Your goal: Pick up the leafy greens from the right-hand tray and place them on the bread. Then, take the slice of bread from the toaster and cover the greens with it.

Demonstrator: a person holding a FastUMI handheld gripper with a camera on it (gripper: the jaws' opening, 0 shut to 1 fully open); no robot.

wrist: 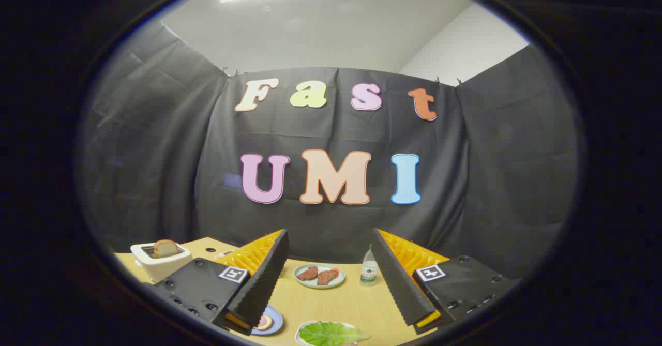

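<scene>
My gripper [331, 279] spread wide, empty, above table. Leafy greens [331, 333] near, between fingers. I descend straight, pinch leaf centre, avoid plate rim.

Gripper [331, 284] held up high, facing fwd, roughly level. Fingers [264, 279] spread wide apart, fully splayed, nothing btwn them, not touching anything. Both finger mounts w/ square marker tags visible at base, left & right.
</scene>
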